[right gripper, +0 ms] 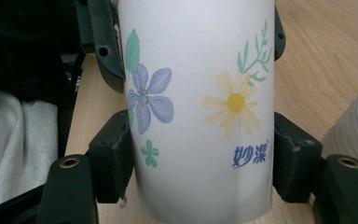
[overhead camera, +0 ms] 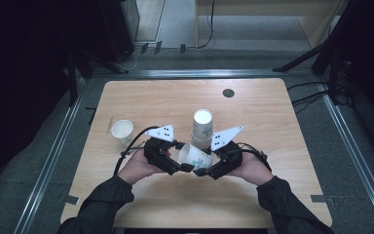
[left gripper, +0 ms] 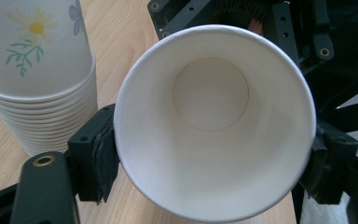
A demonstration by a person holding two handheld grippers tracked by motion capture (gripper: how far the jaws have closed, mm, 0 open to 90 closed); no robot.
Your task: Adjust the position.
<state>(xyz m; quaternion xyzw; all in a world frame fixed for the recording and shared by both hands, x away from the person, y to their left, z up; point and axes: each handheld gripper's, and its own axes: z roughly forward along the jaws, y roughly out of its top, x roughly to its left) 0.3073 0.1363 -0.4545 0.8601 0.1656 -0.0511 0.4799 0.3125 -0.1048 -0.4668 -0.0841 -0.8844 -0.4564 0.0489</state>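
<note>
Above the middle of the tabletop, nearer its front edge, 2 grippers hold 1 paper cup point(overhead camera: 195, 157) between them, tipped on its side and off the wood. The left gripper point(overhead camera: 184, 156) has its jaws closed on the cup near the rim, 1 pad on each side; in the left gripper view the open mouth faces the camera and the white inside and round bottom of the cup point(left gripper: 214, 121) show. The right gripper point(overhead camera: 205, 165) is clamped on the cup's body toward the base; in the right gripper view its 2 pads press the printed wall on either side, and the cup point(right gripper: 200, 107) shows a purple flower, a yellow daisy, green sprigs and blue lettering. Just behind the held cup, toward the tabletop's far edge, a stack of cups point(overhead camera: 202, 127) stands upside down; the left gripper view shows the stack of cups point(left gripper: 37, 84) with many nested rims. A single upright cup point(overhead camera: 122, 130) stands near the left edge of the tabletop, well apart. A dark round grommet point(overhead camera: 228, 92) sits near the far edge.
</note>
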